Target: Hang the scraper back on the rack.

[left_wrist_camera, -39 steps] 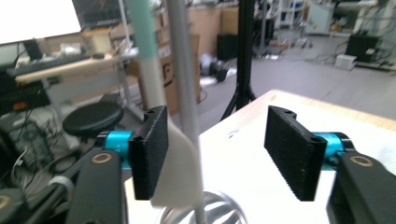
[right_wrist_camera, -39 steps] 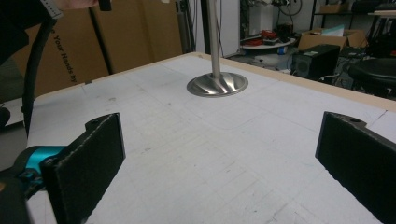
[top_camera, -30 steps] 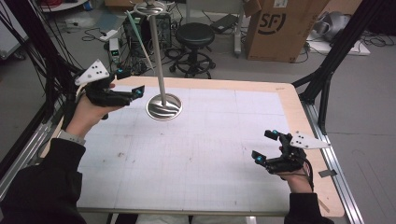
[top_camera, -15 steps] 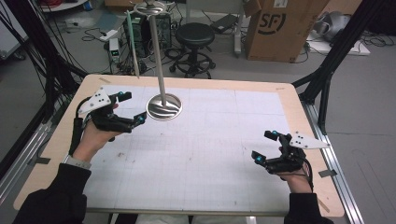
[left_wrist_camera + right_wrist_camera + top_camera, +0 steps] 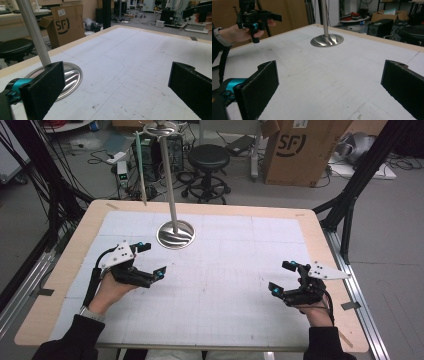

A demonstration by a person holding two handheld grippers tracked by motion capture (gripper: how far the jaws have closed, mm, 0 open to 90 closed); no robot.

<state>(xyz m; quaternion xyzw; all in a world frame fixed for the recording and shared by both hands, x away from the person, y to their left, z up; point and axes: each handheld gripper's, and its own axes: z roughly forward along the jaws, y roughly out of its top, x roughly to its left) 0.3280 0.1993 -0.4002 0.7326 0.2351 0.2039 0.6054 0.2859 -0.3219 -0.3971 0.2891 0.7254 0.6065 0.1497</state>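
Observation:
A metal stand with a round shiny base (image 5: 175,235) and a thin upright pole (image 5: 168,175) rises at the back left of the white gridded mat (image 5: 225,270). My left gripper (image 5: 154,259) hovers low over the mat in front of the base, which lies beyond its left jaw (image 5: 67,77). Its jaws have just been opening and stand open (image 5: 117,80) with nothing between them. At the right, my right gripper (image 5: 278,276) rests near the front edge, also open (image 5: 329,80) and empty. It faces the base (image 5: 327,40) and the left gripper (image 5: 259,17).
The wooden table rim (image 5: 65,270) frames the mat. Behind the table stand a cardboard box (image 5: 295,150), a black stool (image 5: 208,157) and cabling on the floor. Black frame posts (image 5: 350,205) rise at the right side.
My left gripper has come down and toward the person, from beside the stand's base to low over the mat, and its jaws look wider. The right gripper has stayed still.

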